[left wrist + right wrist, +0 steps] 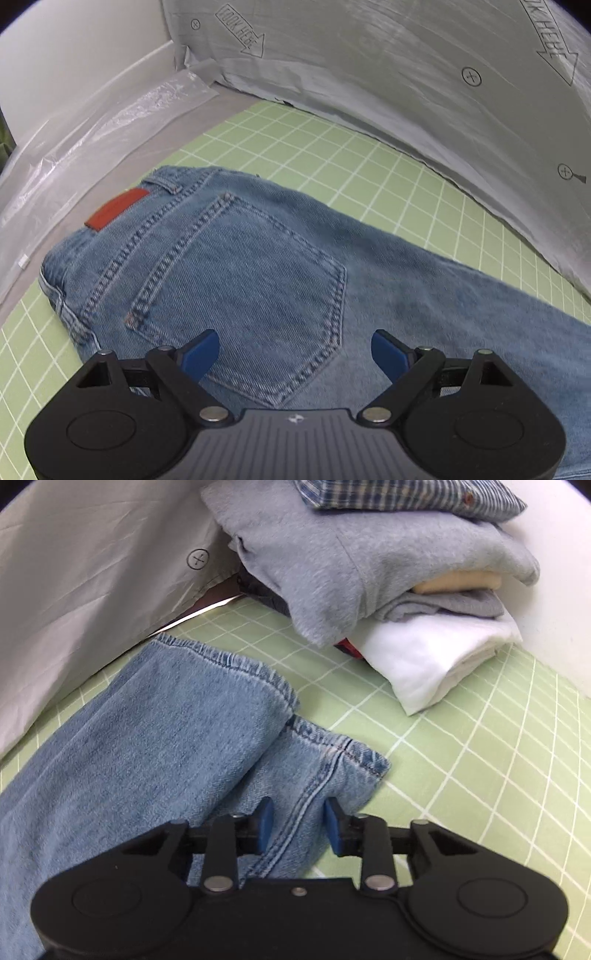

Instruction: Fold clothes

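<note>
1. We find the jeans [258,266] lying on the green mat [332,155], one leg laid over the other. The waistband, red patch [117,210] and back pocket [243,288] show in the left wrist view; both hems [236,664] show in the right wrist view.

2. The left gripper [295,350] hangs over the seat below the pocket, its blue fingers [201,350] spread wide and holding nothing.

3. The right gripper [297,823] sits low over the under leg near its hem [351,753], fingers part spread either side of the side seam. We cannot tell whether they touch the cloth; nothing is pinched.

4. The top hem lies further out and askew of the under hem, so the legs are not squared. We judge the jeans folded lengthwise only; whether a crosswise fold is to come, we cannot settle.

5. If the hems are to be lifted, we advise pinching both layers together, at the hem edge and not on the thick seam, which may slip.

6. We advise that the left gripper hold the seat flat, so the waist end does not drag.

7. A pile [388,554] of folded clothes stands just beyond the hems. Any sweep of the legs should keep clear of it.
</note>
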